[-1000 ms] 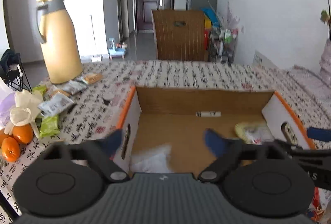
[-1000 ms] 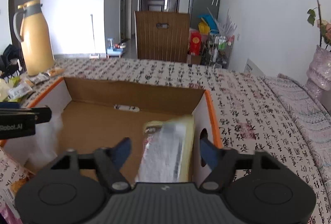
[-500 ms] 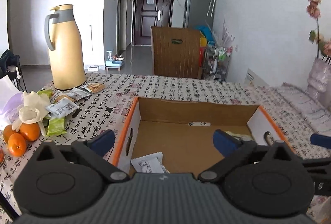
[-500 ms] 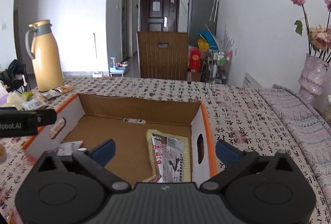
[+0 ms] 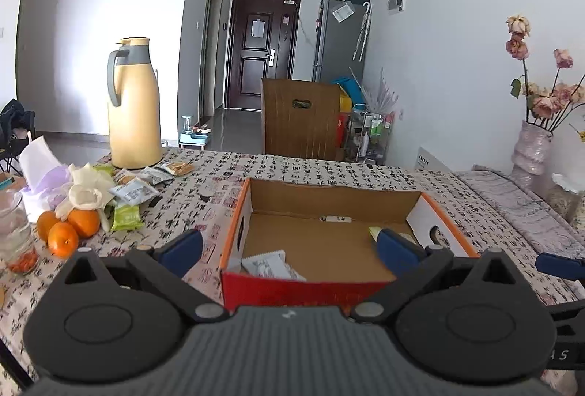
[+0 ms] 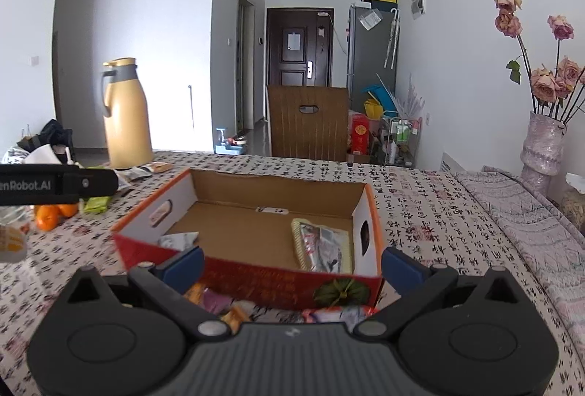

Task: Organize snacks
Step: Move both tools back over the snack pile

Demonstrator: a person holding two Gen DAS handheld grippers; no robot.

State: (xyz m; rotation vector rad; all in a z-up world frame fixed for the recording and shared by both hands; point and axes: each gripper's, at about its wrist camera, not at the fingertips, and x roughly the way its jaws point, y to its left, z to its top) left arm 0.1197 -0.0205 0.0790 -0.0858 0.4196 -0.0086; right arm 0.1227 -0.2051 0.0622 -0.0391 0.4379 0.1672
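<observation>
Nearest the left wrist camera, the left gripper [image 5: 290,248] has its blue fingers [image 5: 182,249] spread wide with nothing between them, held short of the red front wall of the cardboard box [image 5: 292,290]. The right gripper [image 6: 292,264] is likewise spread wide and empty, its fingers [image 6: 184,264] level with the same front wall, one at each end of it.

Inside the box, a white snack packet [image 5: 268,264] lies in the near corner at 9 o'clock, and a yellow-edged snack packet [image 6: 321,246] lies flat along the wall at 3 o'clock, below that wall's handle cut-out.

The box stands on a surface [image 5: 292,165] covered with a cloth printed in black characters. Out at 10 o'clock from the left gripper, well apart from the box, sit three oranges [image 5: 67,229], a green packet [image 5: 126,217] just beside them, and more loose snack packets [image 5: 146,178] spread toward a tall tan thermos jug [image 5: 133,107]. A glass jar [image 5: 14,231] stands near the oranges at the edge at 9 o'clock.

Farther off at 2 o'clock, a vase of dried roses [image 6: 543,147] stands by the wall. Beyond the far edge is a brown chair back [image 5: 299,120], and behind it a dark door [image 5: 261,54].
</observation>
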